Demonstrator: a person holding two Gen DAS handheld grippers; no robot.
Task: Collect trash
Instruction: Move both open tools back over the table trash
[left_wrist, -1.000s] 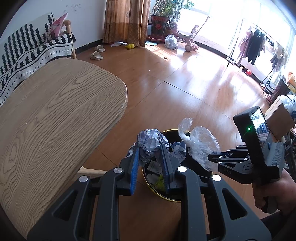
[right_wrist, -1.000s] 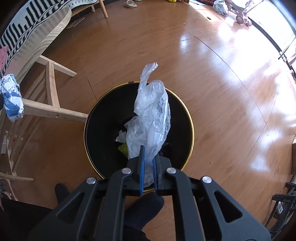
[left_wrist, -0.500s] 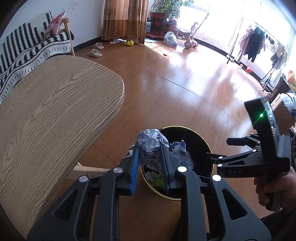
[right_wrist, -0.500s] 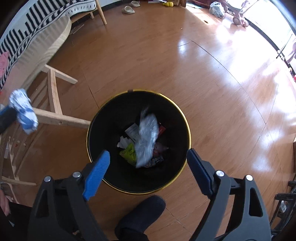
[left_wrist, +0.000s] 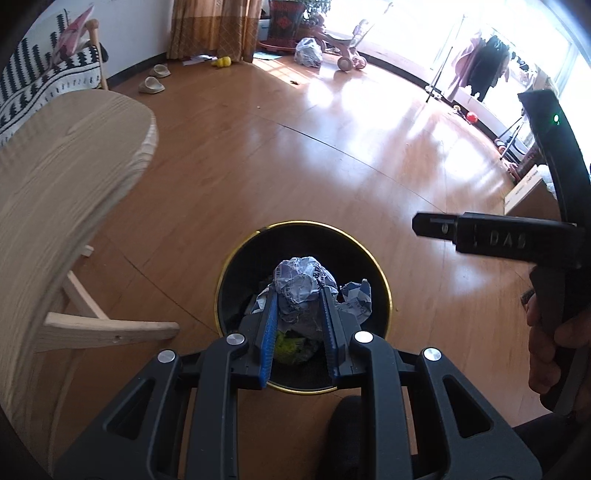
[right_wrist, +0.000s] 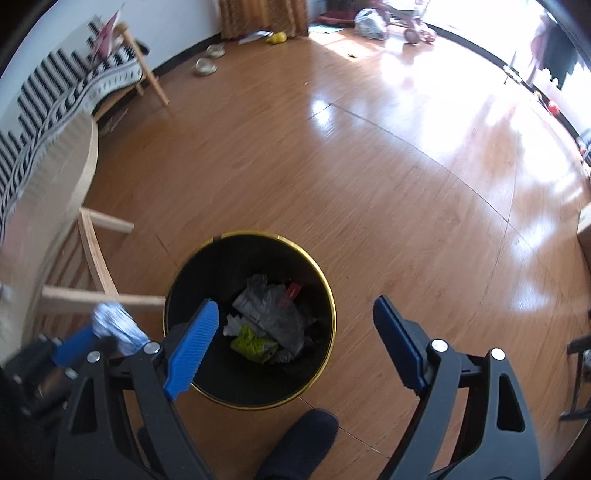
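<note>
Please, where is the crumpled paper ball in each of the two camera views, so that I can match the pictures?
Left wrist view: the crumpled paper ball is low in the centre, gripped by the left gripper over the bin.
Right wrist view: the same ball is at the lower left edge, blurred, in the left gripper's blue fingers, left of the bin.
Shared landmark: the black bin with the gold rim.

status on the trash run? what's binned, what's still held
Done: a clear plastic bag lies in the black bin with other scraps, and the right gripper is open and empty. In hand: the left gripper is shut on a crumpled paper wad, held over the bin. Left: open the fingers and drop it.
</note>
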